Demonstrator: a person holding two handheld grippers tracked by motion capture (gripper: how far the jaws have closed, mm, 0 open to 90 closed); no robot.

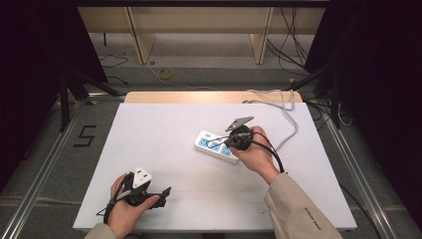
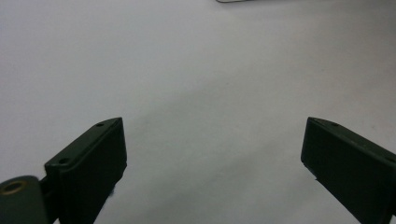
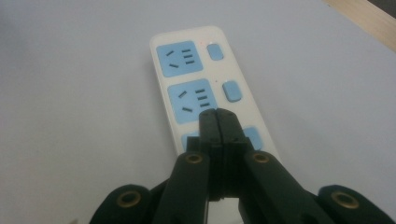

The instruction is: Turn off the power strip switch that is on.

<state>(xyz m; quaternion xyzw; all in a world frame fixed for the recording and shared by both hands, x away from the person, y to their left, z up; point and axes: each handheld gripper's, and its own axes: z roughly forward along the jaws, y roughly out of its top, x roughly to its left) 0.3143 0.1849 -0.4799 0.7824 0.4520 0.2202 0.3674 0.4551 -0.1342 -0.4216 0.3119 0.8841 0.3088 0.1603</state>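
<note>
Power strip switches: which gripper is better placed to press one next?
Right. The right gripper has its jaws shut, poised over the power strip beside its switches. The left gripper is open at the table's near edge, far off.

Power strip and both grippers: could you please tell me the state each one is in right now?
Power strip: flat on the white table, sockets empty, grey cord trailing away.
Right gripper: shut, holding nothing, tips over the strip's middle socket.
Left gripper: open wide, nothing between its jaws, over bare table.
</note>
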